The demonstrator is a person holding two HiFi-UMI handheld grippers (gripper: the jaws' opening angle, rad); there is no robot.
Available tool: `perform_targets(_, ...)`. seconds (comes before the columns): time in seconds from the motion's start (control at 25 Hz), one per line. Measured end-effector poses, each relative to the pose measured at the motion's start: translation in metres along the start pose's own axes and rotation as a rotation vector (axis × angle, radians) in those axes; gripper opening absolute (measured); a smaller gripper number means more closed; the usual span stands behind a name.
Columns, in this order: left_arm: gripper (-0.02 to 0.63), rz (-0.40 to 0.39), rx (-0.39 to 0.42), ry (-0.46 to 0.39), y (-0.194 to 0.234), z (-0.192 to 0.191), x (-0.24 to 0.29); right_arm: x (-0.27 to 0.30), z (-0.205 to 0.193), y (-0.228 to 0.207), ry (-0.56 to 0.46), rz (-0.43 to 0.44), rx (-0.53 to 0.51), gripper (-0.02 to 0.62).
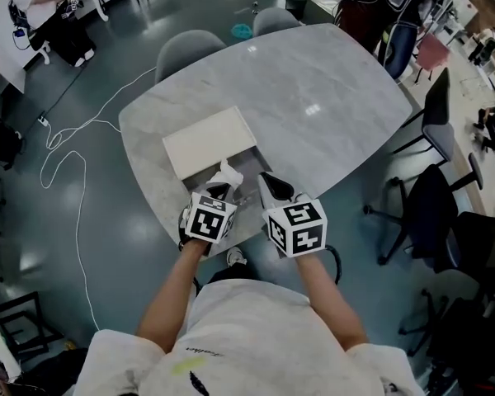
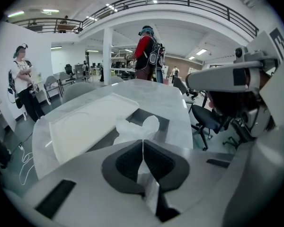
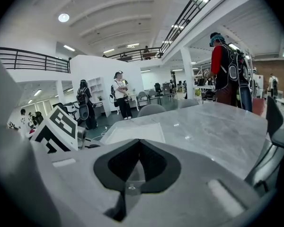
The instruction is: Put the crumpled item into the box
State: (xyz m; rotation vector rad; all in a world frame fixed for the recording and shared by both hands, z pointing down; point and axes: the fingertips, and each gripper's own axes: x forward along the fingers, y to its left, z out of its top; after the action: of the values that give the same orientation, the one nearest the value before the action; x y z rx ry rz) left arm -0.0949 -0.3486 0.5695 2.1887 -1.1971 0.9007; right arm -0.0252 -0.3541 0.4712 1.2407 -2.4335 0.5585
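White crumpled paper [image 2: 136,128] sticks up from the left gripper [image 2: 142,144], whose jaws are pinched tight on its lower end. In the head view, that paper [image 1: 225,174] sits low in the middle of the frame, at the near end of the box [image 1: 249,162], over its open dark grey part. I cannot tell whether it touches the box. A white lid [image 1: 208,141] covers the far part of the box, toward the upper left, and leaves the grey strip bare.

The right gripper [image 3: 138,143] has its jaws closed together with nothing between them. In the head view the right gripper [image 1: 270,184] is just beside the left gripper [image 1: 220,190], to its right, at the near edge of the grey marble table [image 1: 322,97].

From the right gripper view the lid [image 3: 135,133] lies straight ahead, and the left gripper's marker cube [image 3: 57,126] shows at the left of the frame. A white cable [image 1: 74,147] loops over the dark floor at the left. A person in a red top [image 2: 144,51] stands beyond the table.
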Motion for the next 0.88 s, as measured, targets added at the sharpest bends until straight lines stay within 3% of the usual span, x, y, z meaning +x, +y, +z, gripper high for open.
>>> perform_targets(0.32, 0.015, -0.048, 0.098, 0.077, 0.001, 0.003, 0.03, 0.014, -0.006, -0.013, 0.032, -0.037, 0.022, 0.005)
perform_targets(0.88, 0.017, -0.117, 0.154, 0.148, -0.002, -0.008, 0.051, 0.026, -0.014, -0.019, 0.059, -0.065, 0.042, 0.005)
